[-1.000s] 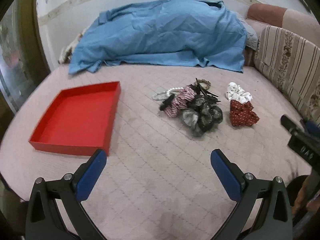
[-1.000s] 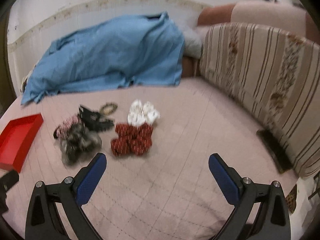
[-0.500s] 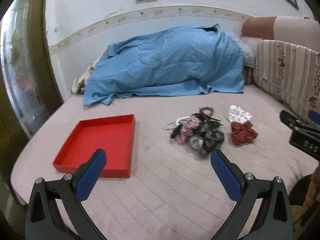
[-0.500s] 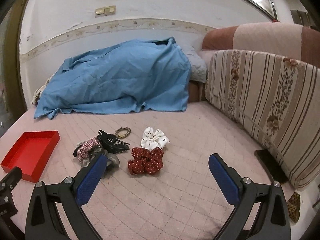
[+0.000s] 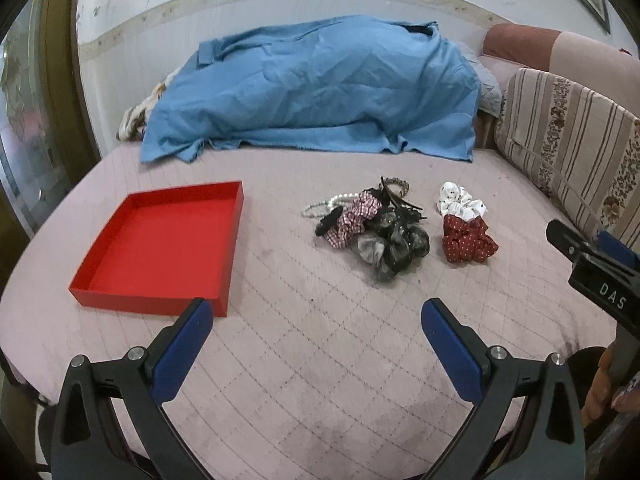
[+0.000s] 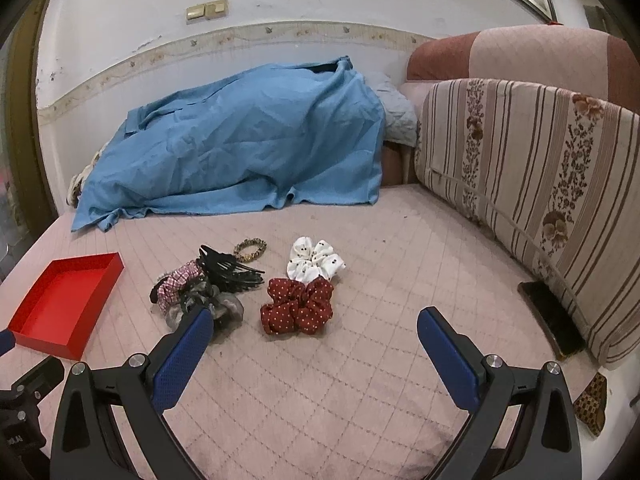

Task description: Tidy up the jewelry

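An empty red tray [image 5: 120, 280] [image 6: 40, 336] lies on the pink quilted bed at the left. To its right is a heap of hair accessories: a plaid scrunchie [image 5: 352, 220] [image 6: 176, 284], a grey scrunchie [image 5: 392, 248] [image 6: 228, 308], black claw clips [image 6: 232, 272], a pearl bracelet [image 5: 320, 208] and a beaded bracelet [image 6: 250, 250]. A red dotted scrunchie [image 5: 468, 240] [image 6: 298, 308] and a white scrunchie [image 5: 460, 202] [image 6: 314, 264] lie further right. My left gripper [image 5: 318, 322] and right gripper [image 6: 312, 330] are open and empty, held short of the items.
A blue blanket [image 5: 312, 88] covers a mound at the back. A striped cushion [image 6: 540, 184] lines the right side, with a dark object [image 6: 552, 320] at its base. The right gripper shows at the right edge of the left wrist view [image 5: 592, 268].
Both grippers have pulled back and tilted up over the last second, so the items look smaller and more wall shows. In the last half second both views moved slightly closer. Nothing was grasped.
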A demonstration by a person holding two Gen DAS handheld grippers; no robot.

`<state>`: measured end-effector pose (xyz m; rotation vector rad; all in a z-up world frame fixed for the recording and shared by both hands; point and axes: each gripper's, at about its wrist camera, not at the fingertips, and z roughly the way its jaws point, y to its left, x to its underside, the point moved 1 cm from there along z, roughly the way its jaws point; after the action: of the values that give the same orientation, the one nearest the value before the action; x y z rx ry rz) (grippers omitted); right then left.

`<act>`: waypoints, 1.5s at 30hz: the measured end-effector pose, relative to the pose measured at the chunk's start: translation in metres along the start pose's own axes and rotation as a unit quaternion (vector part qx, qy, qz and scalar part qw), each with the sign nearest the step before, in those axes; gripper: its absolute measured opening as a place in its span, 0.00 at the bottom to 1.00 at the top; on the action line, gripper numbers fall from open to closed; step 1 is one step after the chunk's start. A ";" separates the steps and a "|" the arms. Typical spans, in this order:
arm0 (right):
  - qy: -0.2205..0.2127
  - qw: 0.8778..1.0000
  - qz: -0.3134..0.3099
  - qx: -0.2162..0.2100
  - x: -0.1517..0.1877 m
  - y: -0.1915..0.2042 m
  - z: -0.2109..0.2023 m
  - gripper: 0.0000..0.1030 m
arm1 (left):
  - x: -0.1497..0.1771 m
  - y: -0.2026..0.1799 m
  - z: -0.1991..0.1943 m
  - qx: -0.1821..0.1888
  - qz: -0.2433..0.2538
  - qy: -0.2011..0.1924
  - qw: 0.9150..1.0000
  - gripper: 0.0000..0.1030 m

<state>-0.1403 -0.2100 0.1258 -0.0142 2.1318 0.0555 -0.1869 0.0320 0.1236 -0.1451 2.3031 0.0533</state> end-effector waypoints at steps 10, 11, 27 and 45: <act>0.026 1.000 -0.008 -0.004 0.009 0.004 0.016 1.00 | 0.003 0.010 0.016 0.012 -0.027 0.029 0.999 1.00; 0.028 1.000 -0.009 -0.004 0.010 0.005 0.017 1.00 | 0.003 0.010 0.017 0.013 -0.028 0.030 0.999 1.00; 0.053 0.998 -0.016 -0.012 0.020 0.010 0.034 1.00 | 0.008 0.010 0.037 0.009 -0.023 0.062 0.998 1.00; 0.079 0.997 -0.012 -0.021 0.024 0.001 0.060 1.00 | -0.014 0.035 0.064 -0.009 -0.034 0.079 0.996 1.00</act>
<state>-0.1022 -0.2059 0.0741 -0.0710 2.2881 0.0889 -0.1346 0.0734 0.0905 -0.2442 2.4542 0.0288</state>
